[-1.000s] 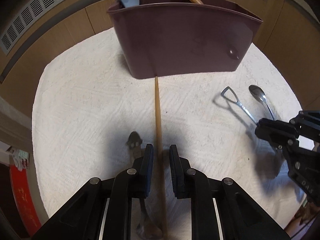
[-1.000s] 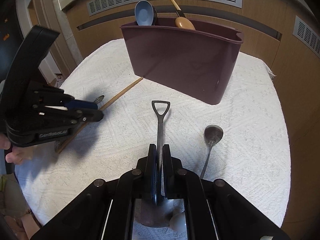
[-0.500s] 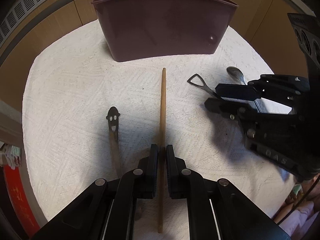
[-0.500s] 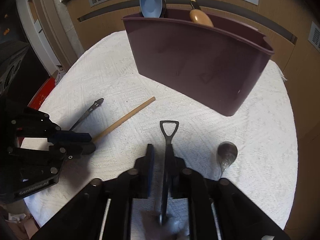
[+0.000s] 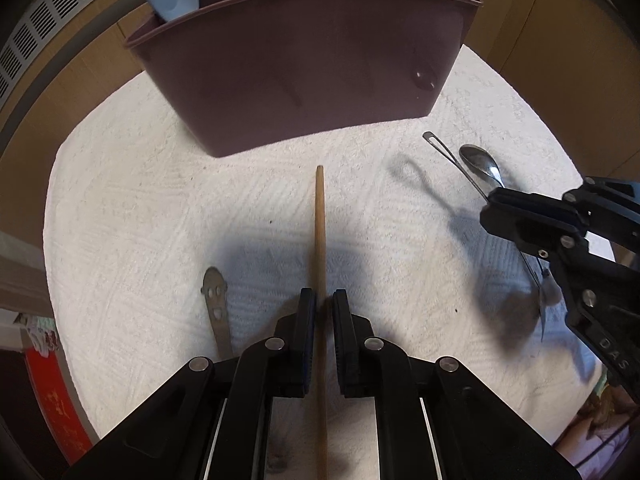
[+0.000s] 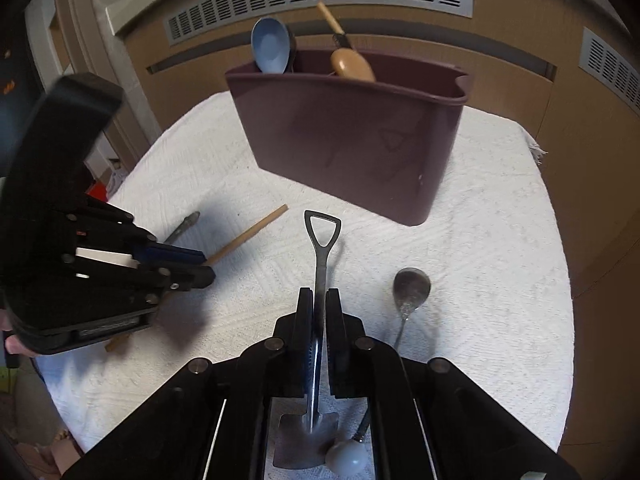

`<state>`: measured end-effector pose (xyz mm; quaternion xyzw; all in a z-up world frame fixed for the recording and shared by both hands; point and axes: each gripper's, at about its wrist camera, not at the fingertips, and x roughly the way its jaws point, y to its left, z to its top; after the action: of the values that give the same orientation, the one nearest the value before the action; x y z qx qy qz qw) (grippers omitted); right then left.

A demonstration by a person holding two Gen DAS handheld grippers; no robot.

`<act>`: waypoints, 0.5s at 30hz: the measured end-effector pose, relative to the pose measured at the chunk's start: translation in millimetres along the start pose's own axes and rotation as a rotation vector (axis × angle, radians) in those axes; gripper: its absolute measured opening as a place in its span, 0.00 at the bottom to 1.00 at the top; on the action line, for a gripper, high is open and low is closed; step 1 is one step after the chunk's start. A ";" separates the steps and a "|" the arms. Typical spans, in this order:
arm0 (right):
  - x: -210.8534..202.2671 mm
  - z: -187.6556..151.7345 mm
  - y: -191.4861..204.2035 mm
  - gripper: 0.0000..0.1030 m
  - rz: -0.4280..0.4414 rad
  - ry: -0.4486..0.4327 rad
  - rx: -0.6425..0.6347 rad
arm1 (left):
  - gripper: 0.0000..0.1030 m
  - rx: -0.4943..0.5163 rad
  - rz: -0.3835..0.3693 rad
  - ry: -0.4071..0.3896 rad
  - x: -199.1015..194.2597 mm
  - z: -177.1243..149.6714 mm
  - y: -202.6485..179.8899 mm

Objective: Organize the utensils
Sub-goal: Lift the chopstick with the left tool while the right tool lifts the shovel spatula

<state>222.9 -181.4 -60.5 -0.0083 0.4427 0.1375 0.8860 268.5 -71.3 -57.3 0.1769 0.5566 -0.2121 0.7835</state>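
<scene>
My left gripper [image 5: 320, 304] is shut on a long wooden stick handle [image 5: 319, 220] that points at the maroon utensil bin [image 5: 304, 80]. My right gripper [image 6: 319, 300] is shut on the shaft of a metal shovel-shaped spoon [image 6: 322, 232]; its looped handle end hangs just above the cloth, casting a shadow. The right wrist view has the left gripper [image 6: 204, 268] at the left, holding the stick [image 6: 250, 236]. In the left wrist view the right gripper [image 5: 490, 208] is at the right with the shovel spoon [image 5: 444, 152]. The bin [image 6: 348, 136] holds a blue spoon [image 6: 270, 46] and a wooden spoon [image 6: 352, 64].
A silver spoon [image 6: 412, 286] lies on the white cloth [image 6: 480, 240] right of the shovel spoon. A metal utensil with a face-cut handle [image 5: 216, 304] lies left of the stick. Wooden panels with vents stand behind the bin. A red object [image 5: 52, 392] sits beyond the cloth's left edge.
The left jaws closed fully onto the stick. The right jaws opened briefly, then shut again on the shovel spoon, whose handle end now sits off the cloth.
</scene>
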 end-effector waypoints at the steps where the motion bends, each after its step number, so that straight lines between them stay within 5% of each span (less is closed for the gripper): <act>1: -1.8 -0.5 -2.1 0.05 0.004 -0.006 0.007 | 0.09 0.000 0.003 0.000 -0.5 -0.5 -4.7; 9: -13.2 -9.5 -15.3 0.05 0.031 -0.034 0.057 | 0.06 -0.068 -0.018 -0.075 -8.7 -3.1 -10.6; 15: -30.5 -6.7 -11.3 0.05 0.054 -0.082 0.082 | 0.06 -0.263 -0.136 -0.332 -52.0 -45.1 14.0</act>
<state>203.1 -200.3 -41.8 0.0457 0.4114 0.1433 0.8989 224.8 -29.2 -21.8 -0.0020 0.4533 -0.2161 0.8648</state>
